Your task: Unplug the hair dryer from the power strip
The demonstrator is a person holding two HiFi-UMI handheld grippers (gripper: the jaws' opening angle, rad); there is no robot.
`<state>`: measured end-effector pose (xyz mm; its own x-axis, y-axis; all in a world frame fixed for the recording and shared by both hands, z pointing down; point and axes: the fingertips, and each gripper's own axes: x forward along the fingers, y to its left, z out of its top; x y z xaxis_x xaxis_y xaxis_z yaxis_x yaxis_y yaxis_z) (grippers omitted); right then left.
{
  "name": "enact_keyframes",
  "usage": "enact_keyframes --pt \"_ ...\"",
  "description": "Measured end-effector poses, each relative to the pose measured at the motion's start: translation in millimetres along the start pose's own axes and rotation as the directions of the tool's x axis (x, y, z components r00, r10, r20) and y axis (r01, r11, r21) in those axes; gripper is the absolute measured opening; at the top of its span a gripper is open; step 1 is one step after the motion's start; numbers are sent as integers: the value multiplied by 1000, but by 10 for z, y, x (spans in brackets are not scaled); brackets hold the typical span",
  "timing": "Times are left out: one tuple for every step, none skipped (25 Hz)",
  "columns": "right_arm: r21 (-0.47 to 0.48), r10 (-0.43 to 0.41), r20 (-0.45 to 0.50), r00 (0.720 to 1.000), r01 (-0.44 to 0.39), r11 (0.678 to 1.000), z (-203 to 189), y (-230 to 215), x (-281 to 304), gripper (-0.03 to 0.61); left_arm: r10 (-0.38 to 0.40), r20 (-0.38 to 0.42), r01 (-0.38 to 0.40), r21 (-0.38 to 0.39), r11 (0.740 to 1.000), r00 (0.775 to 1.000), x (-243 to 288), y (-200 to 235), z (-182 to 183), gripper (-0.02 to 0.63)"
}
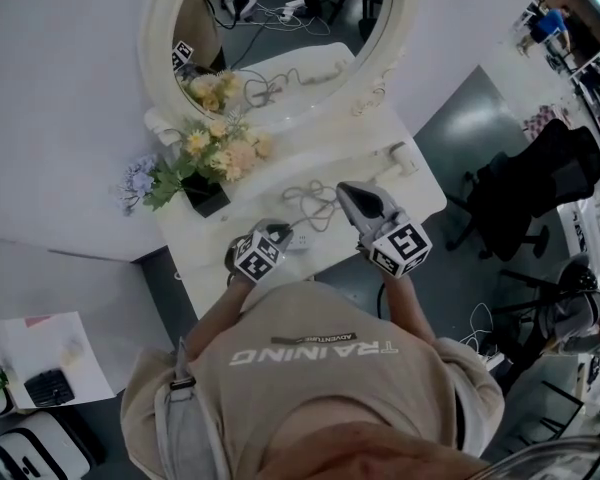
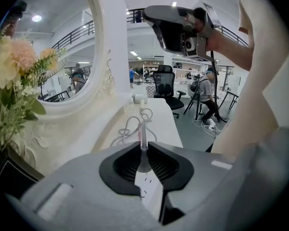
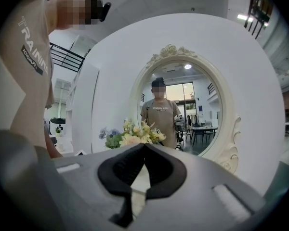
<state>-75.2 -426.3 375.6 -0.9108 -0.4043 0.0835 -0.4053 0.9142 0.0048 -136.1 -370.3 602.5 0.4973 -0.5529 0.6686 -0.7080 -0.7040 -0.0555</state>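
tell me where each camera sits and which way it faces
Head view: on the person's head, looking steeply down at the vanity table; shirt, left gripper, right gripper show.
Left gripper view: on that gripper, facing along the table, jaws shut on the power strip; right gripper overhead.
Right gripper view: on that gripper, facing the mirror; shut jaws, shirt at left.
All three share the mirror and flowers.

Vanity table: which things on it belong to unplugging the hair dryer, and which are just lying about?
Job: hair dryer, power strip, white cord pinched in the left claw, right claw shut and empty.
Lying about: flowers, black pot, oval mirror.
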Motion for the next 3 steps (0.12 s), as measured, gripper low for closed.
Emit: enact_keyframes --pt "-1 -1 -3 1000 1 1000 -11 -9 1 3 1 1 -1 -2 1000 1000 8 2 1 51" --pt "-1 -1 -5 1000 1 1000 -19 -18 1 3 2 2 -2 -5 1000 1000 16 2 2 51" --pt "-1 -2 -7 1000 2 1000 -25 -28 1 3 2 3 -2 -7 1000 1000 24 2 4 51"
